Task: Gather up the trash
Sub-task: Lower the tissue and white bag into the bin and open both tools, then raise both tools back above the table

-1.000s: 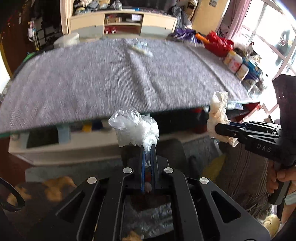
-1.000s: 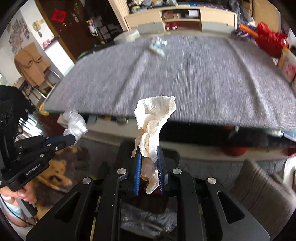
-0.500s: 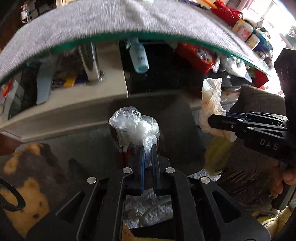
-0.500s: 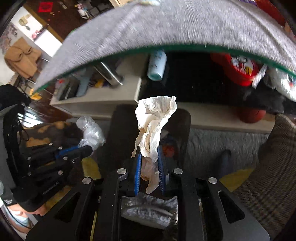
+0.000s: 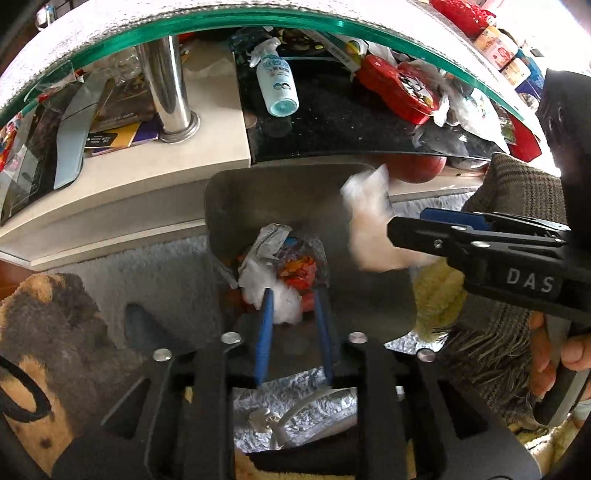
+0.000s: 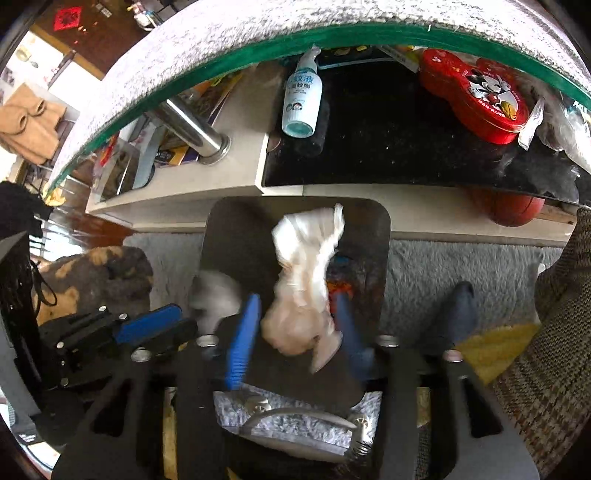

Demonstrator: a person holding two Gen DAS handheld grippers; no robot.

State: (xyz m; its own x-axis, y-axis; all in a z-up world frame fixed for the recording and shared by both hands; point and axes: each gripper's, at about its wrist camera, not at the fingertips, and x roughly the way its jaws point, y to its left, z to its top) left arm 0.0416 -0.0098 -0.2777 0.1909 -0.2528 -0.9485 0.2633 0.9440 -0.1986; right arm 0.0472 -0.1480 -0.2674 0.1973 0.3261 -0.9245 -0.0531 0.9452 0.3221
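A dark grey trash bin (image 5: 369, 295) stands on the floor below both grippers; it also shows in the right wrist view (image 6: 376, 229). My left gripper (image 5: 293, 299) is open over the bin. The clear plastic wad (image 5: 273, 295) lies among colourful wrappers in the bin, just past the fingers; in the right wrist view it is a blur (image 6: 216, 295). My right gripper (image 6: 295, 306) is open, and the crumpled white tissue (image 6: 306, 280) is blurred, loose between its spread fingers above the bin. The tissue also shows in the left wrist view (image 5: 373, 229) at the right gripper's tip (image 5: 406, 229).
A glass-topped table with a grey cloth (image 5: 110, 33) juts over a lower shelf holding a spray bottle (image 6: 301, 99), a red Mickey tin (image 6: 476, 99) and clutter. A chrome leg (image 5: 170, 88) stands left. Grey rug (image 6: 443, 266), plush toy (image 5: 55, 321).
Both grippers have swung down from the table to over the bin and opened. The plastic wad has dropped into the bin; the tissue has come free of the right fingers.
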